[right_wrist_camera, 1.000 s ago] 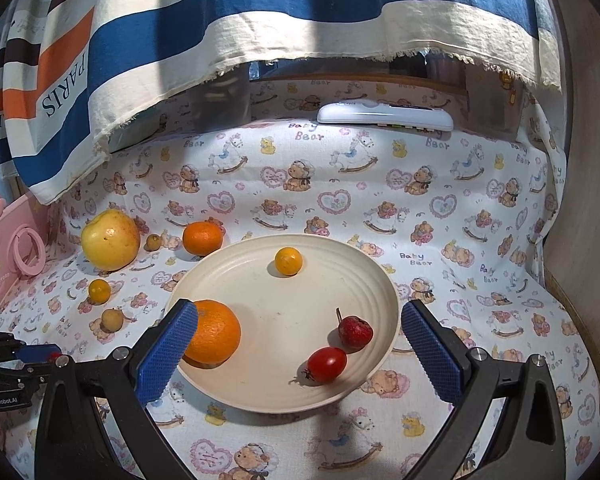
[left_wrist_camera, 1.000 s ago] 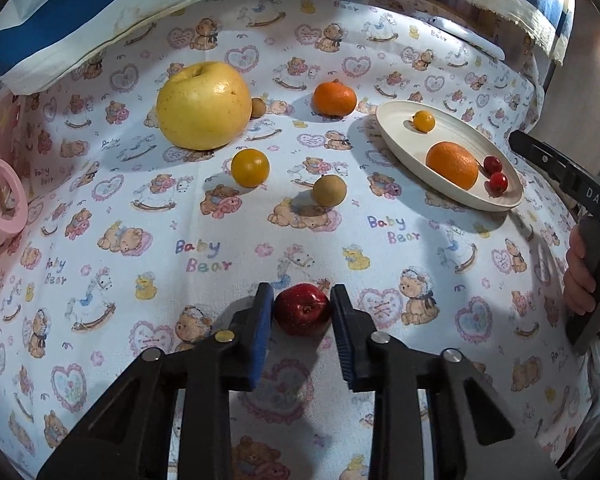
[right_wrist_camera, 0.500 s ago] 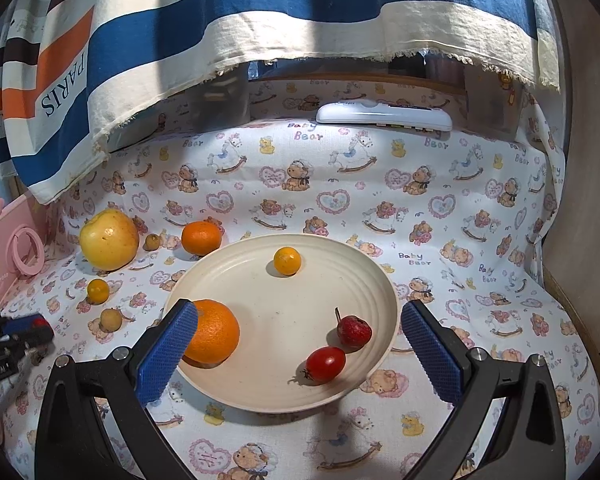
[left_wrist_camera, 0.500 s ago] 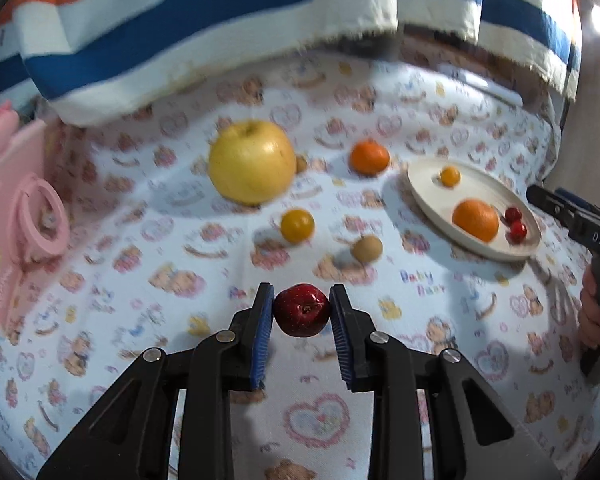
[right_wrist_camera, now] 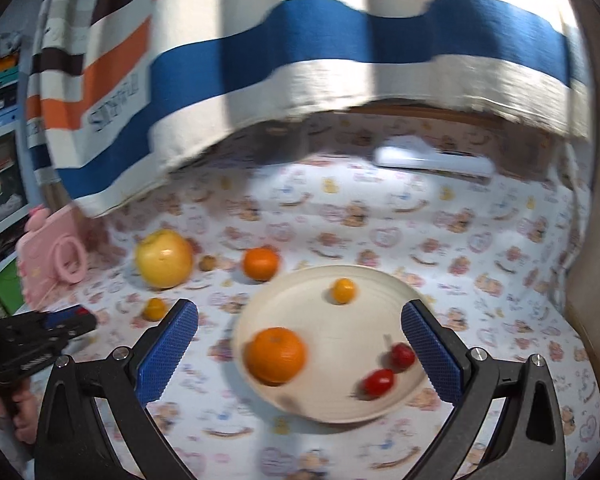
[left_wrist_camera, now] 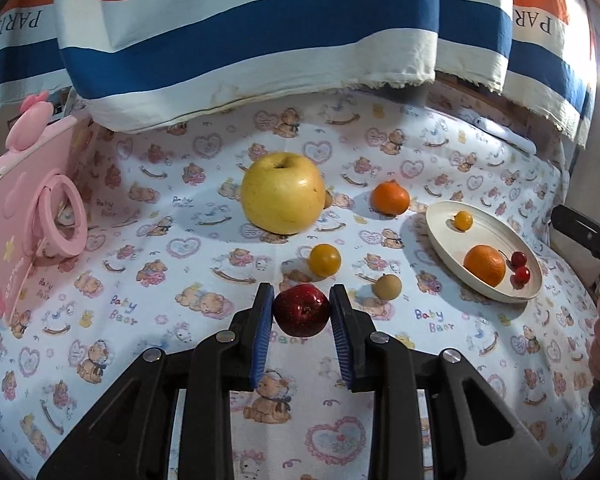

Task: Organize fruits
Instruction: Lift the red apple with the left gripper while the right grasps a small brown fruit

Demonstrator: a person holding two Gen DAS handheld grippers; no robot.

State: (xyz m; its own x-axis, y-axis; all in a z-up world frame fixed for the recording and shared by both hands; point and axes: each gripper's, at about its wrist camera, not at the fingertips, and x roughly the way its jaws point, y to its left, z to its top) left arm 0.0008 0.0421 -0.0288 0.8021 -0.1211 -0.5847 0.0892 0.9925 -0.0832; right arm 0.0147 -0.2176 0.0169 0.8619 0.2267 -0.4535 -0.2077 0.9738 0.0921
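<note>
My left gripper (left_wrist_camera: 301, 310) is shut on a dark red apple (left_wrist_camera: 301, 312) and holds it above the cloth. A cream plate (left_wrist_camera: 440, 236) at the right holds an orange (left_wrist_camera: 484, 265), a small yellow fruit (left_wrist_camera: 463, 220) and two red cherries (left_wrist_camera: 520, 267). On the cloth lie a big yellow apple (left_wrist_camera: 283, 198), a tangerine (left_wrist_camera: 390, 199), a small yellow fruit (left_wrist_camera: 325, 260) and a brown fruit (left_wrist_camera: 387, 287). My right gripper (right_wrist_camera: 300, 344) is open and empty above the plate (right_wrist_camera: 380, 292). The right wrist view is blurred.
A pink toy camera (left_wrist_camera: 28, 216) stands at the left. A striped towel (left_wrist_camera: 260, 40) hangs over the back. A white remote (right_wrist_camera: 432, 158) lies at the back right. The left gripper's body (right_wrist_camera: 32, 340) shows at the left of the right wrist view.
My left gripper has lifted the red apple off the cloth and pulled back. My right gripper has risen and shifted a little; its view is now blurred.
</note>
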